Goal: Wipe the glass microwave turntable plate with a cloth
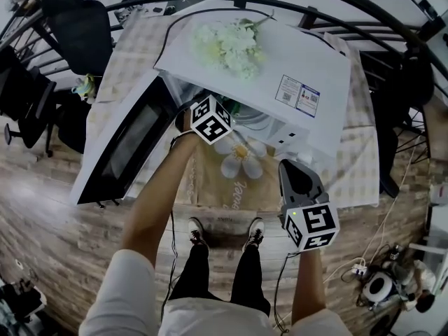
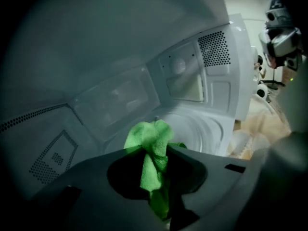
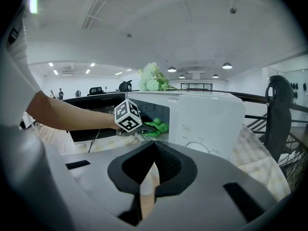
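Note:
The white microwave (image 1: 294,82) stands with its door (image 1: 122,149) swung open to the left. My left gripper (image 2: 155,153) reaches into the cavity, shut on a bright green cloth (image 2: 150,136). The cloth hangs just above the near rim of the round glass turntable plate (image 2: 199,129); whether they touch I cannot tell. From the head view only the left gripper's marker cube (image 1: 210,120) shows at the cavity mouth. My right gripper (image 3: 154,146) is shut with nothing in it, held outside, in front of the microwave's control panel (image 3: 204,117). It sees the cloth (image 3: 158,126) in the opening.
White flowers (image 1: 227,44) lie on top of the microwave. It sits on a table with a checked cloth (image 1: 129,51) and a daisy-print mat (image 1: 241,161). Office chairs (image 1: 80,26) and a black railing (image 1: 350,16) surround the table. A cable (image 1: 171,257) hangs by my left arm.

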Demonstrator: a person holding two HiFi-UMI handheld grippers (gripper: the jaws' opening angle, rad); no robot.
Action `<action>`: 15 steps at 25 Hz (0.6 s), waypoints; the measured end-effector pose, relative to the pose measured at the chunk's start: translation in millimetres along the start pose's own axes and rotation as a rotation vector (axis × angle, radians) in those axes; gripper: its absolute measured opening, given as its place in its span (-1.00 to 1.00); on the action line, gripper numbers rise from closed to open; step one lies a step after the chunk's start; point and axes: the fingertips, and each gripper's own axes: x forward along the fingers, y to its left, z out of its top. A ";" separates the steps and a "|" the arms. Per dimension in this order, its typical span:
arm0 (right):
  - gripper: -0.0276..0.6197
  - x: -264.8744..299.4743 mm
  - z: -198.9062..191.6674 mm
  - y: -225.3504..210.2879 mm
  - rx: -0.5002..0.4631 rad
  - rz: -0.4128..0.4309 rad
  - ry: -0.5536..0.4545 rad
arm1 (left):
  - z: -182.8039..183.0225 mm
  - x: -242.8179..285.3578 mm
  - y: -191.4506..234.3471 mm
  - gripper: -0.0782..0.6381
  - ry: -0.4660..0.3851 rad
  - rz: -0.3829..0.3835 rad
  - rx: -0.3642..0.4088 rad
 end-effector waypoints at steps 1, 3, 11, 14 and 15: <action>-0.88 0.3 0.6 0.3 0.001 0.001 -0.001 | 2.1 -2.0 -7.3 -0.53 -0.005 -0.030 0.008; -0.88 1.0 1.2 2.0 -0.001 0.005 -0.001 | 7.4 -5.4 -22.7 -0.53 -0.014 -0.091 0.009; -0.88 3.5 1.4 7.7 0.002 0.011 0.001 | 51.5 -7.6 -94.8 -0.54 -0.102 -0.318 -0.066; -0.88 5.1 1.3 8.1 0.005 0.011 0.003 | 56.8 -5.6 -100.2 -0.54 -0.107 -0.366 -0.069; -0.88 5.7 1.0 7.9 0.007 0.011 0.003 | 56.9 -5.9 -98.7 -0.54 -0.112 -0.382 -0.073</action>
